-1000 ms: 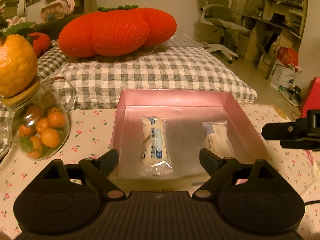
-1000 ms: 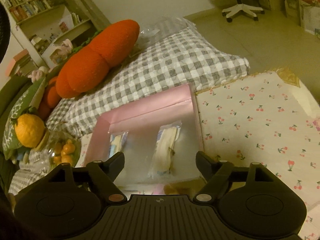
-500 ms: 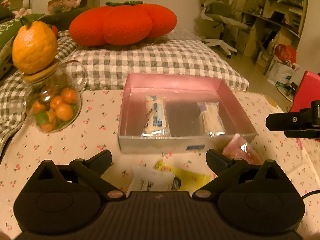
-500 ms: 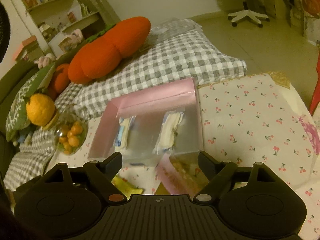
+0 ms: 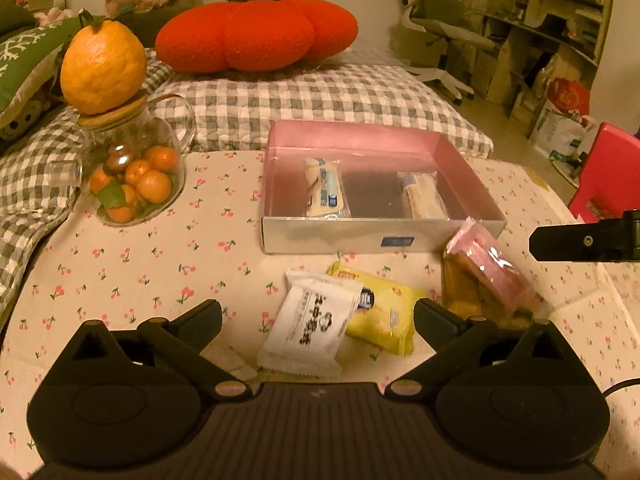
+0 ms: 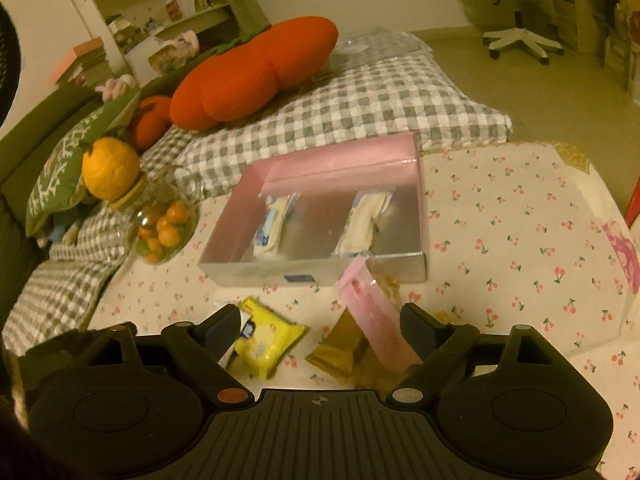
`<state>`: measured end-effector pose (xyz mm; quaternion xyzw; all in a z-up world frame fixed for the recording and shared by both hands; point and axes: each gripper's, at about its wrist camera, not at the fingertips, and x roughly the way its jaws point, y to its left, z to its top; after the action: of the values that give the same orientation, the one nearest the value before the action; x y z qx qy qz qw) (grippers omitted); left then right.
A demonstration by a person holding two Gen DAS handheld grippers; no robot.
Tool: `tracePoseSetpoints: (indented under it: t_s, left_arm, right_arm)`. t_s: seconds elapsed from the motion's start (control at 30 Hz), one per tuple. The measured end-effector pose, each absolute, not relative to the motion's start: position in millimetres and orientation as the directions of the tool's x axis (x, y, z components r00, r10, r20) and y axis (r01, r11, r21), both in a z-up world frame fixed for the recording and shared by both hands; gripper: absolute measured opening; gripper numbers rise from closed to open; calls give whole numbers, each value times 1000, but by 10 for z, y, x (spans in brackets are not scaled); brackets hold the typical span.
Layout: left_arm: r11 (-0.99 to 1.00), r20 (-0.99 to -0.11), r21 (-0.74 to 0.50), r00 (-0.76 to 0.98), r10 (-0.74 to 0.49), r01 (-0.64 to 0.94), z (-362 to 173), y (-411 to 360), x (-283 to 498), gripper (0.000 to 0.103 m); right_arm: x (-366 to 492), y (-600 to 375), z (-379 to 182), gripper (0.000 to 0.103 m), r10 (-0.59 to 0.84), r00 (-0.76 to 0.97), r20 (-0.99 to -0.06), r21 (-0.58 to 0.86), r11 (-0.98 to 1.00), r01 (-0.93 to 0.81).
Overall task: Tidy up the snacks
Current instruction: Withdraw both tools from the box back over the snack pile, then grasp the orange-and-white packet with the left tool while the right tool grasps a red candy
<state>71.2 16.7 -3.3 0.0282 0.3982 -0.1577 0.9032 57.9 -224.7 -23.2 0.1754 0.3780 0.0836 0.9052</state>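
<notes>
A pink-walled box [image 5: 372, 136] [image 6: 352, 158] on the cherry-print cloth holds two wrapped snacks [image 5: 324, 194] [image 5: 424, 196]. In front of it lie a white packet [image 5: 310, 326], a yellow packet [image 5: 380, 308] [image 6: 266, 340] and a pink-topped bag of biscuits [image 5: 486, 276] [image 6: 374, 322]. My left gripper [image 5: 318, 312] is open and empty, held back above the white and yellow packets. My right gripper [image 6: 320, 320] is open and empty, near the yellow packet and the biscuit bag; one of its fingers [image 5: 576, 242] shows at the right of the left wrist view.
A glass jar of small oranges [image 5: 132, 180] with a large orange on its lid [image 5: 104, 72] stands left of the box. A checked cushion [image 5: 320, 100] and a red pumpkin pillow [image 5: 256, 36] lie behind. A red object [image 5: 608, 176] stands at the right.
Both grippers have pulled back from over the box, bringing the loose packets in front of it into view. Both stay open and empty.
</notes>
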Motion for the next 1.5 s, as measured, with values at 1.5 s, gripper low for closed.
tracePoseSetpoints:
  t_s: [1.5]
  left_arm:
    - [890, -778, -15, 554, -297, 455, -653, 471, 52, 97]
  right_arm:
    - [-217, -2066, -1158, 89, 252, 629, -736, 105, 959, -262]
